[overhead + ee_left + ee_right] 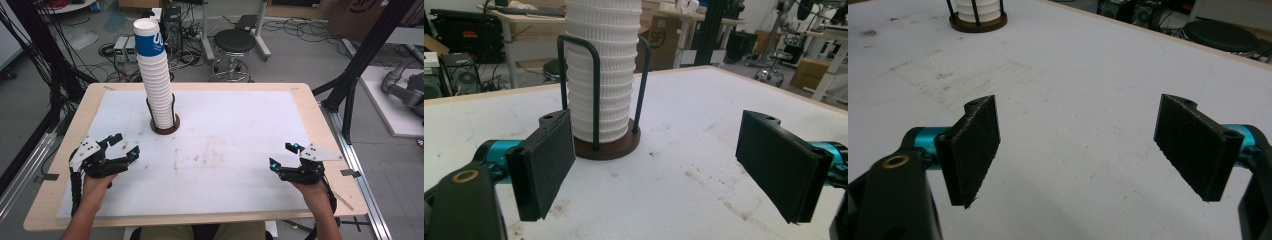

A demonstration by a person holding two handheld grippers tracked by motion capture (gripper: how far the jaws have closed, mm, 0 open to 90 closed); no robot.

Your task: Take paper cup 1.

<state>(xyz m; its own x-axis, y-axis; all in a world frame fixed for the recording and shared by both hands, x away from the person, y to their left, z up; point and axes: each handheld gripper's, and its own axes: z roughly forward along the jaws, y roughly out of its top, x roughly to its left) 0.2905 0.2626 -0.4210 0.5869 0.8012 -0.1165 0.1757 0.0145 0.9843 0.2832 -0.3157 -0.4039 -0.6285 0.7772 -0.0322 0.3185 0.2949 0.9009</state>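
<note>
both tools, left tool [125, 146] and right tool [283, 155], gape wide and empty; approach the tall white paper cup stack [156, 82] level, gripping only the top cup.

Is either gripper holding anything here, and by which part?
Nothing is held. The left gripper and right gripper both stand open above the table, apart from the cup stack.
</note>
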